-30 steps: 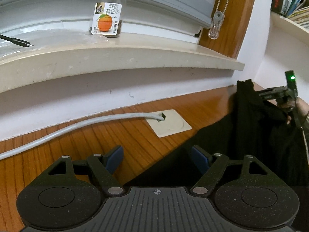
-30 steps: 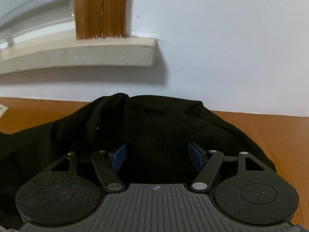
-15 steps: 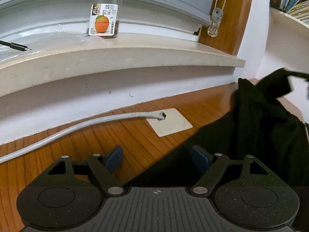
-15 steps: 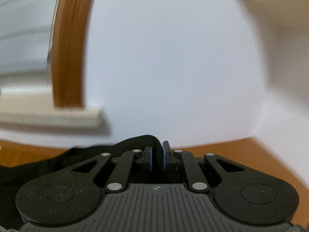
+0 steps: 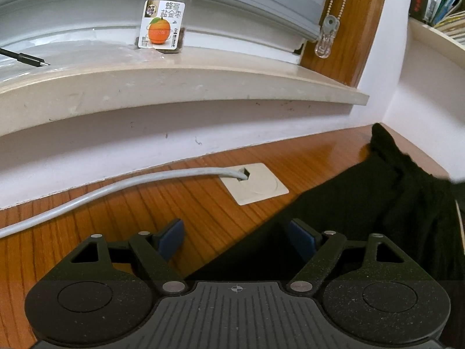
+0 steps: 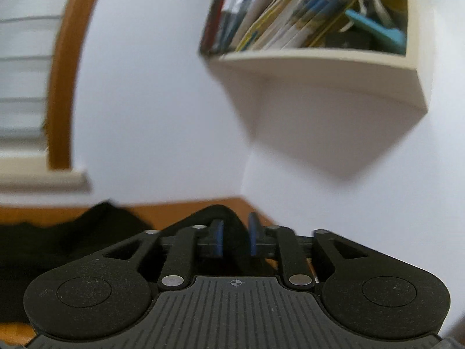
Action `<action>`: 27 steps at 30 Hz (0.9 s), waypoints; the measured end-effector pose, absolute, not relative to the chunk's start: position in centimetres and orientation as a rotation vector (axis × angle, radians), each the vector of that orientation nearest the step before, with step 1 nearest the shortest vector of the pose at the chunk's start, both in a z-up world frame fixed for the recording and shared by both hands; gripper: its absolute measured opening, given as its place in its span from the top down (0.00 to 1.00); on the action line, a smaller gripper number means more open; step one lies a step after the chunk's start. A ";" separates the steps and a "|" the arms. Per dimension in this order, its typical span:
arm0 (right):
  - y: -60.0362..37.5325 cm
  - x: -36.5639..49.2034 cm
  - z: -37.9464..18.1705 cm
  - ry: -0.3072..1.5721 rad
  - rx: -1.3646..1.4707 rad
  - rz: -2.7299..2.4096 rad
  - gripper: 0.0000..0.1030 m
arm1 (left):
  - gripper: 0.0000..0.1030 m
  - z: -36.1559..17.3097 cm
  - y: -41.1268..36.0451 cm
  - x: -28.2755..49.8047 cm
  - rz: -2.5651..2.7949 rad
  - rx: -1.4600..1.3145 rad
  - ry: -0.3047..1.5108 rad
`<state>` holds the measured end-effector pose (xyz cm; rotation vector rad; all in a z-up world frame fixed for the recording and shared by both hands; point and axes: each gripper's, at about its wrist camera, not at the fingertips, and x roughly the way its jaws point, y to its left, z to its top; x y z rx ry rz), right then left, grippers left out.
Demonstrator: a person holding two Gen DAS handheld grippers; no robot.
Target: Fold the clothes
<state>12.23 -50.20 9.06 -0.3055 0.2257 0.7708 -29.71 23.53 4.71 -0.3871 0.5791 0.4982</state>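
left wrist view: the left gripper (image 5: 237, 237) hangs low over a wooden table (image 5: 122, 212) with its jaws spread wide and nothing pressed between them. its left blue pad (image 5: 172, 240) is above bare wood, and its right pad sits over the near edge of the black garment (image 5: 386, 221). the garment lies on the right side of the table, spreading from the near right corner back toward the far wall, with one part rising to a peak at the far right. a grey cable (image 5: 122, 184) runs across the wood from the left into a cream cable plate (image 5: 255, 184) set in the tabletop, just beside the cloth's left edge. beyond is a pale window sill (image 5: 180, 87) carrying a clear jar with an orange label (image 5: 164, 26); a black plug tip (image 5: 30, 59) lies at its far left. a bead cord with a clear clip (image 5: 327, 37) hangs by the wooden frame.

right wrist view: the picture is smeared by motion. the right gripper (image 6: 234, 237) has its jaws partly apart, and they have just been opening; a fold of the black garment (image 6: 225, 221) arches up between the blue pads (image 6: 253, 232), but whether the pads press on it cannot be told. the rest of the cloth lies low to the left on the table (image 6: 171, 210). above, on the white wall, is a cream shelf (image 6: 319, 67) packed with books (image 6: 279, 29).
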 end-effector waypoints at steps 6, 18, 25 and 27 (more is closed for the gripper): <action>-44.7 10.5 6.2 0.273 -0.375 0.891 0.64 | 0.19 4.7 23.5 -29.7 0.496 -0.391 0.576; -31.2 9.3 3.3 0.349 -0.427 1.082 0.46 | 0.17 4.6 23.5 -29.7 0.493 -0.398 0.575; -22.1 9.7 -3.5 0.526 -0.484 1.235 0.47 | 0.17 4.7 23.4 -29.8 0.497 -0.392 0.577; -20.3 10.1 -5.9 0.595 -0.497 1.257 0.47 | 0.17 4.7 23.4 -29.8 0.498 -0.392 0.574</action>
